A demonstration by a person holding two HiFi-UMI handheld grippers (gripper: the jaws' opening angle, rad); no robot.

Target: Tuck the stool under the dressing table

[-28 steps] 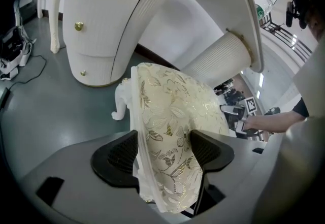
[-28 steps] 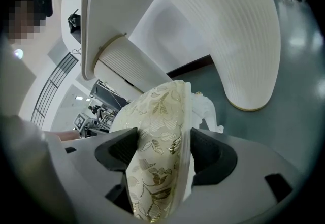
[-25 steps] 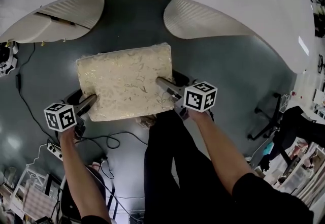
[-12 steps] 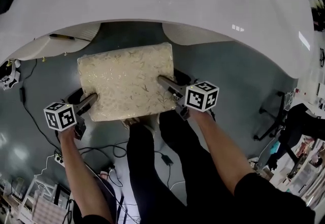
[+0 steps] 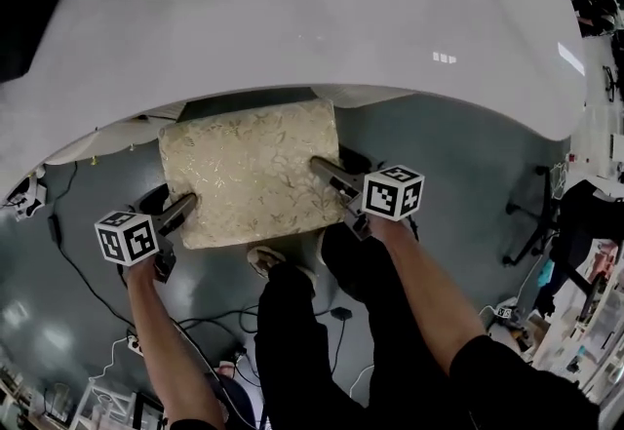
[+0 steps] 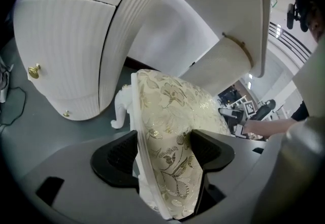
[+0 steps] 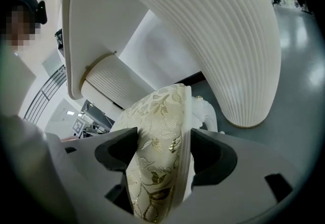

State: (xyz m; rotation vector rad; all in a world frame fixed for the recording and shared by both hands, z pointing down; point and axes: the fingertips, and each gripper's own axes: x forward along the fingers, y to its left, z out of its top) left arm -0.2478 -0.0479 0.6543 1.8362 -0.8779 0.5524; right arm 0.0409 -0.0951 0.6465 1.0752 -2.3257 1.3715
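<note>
The stool [image 5: 252,170] has a cream cushion with gold floral brocade and white legs. It sits on the grey floor with its far edge just under the rim of the white dressing table [image 5: 322,19]. My left gripper [image 5: 185,208] is shut on the stool's left cushion edge [image 6: 167,162]. At the cushion's right edge [image 7: 157,167], my right gripper [image 5: 324,168] is shut on the stool too. A white stool leg [image 6: 120,111] shows below the cushion. The table's ribbed drawer pedestals [image 6: 66,55] [image 7: 223,40] stand on either side of the knee gap.
Cables [image 5: 78,272] trail over the grey floor at the left. A person's dark trouser legs and shoe [image 5: 268,262] stand right behind the stool. Furniture and an office chair base [image 5: 531,223] stand at the right.
Both grippers have pushed the stool forward, away from me. The table top now covers the pedestals and reaches the cushion's far edge. The person's legs stepped forward.
</note>
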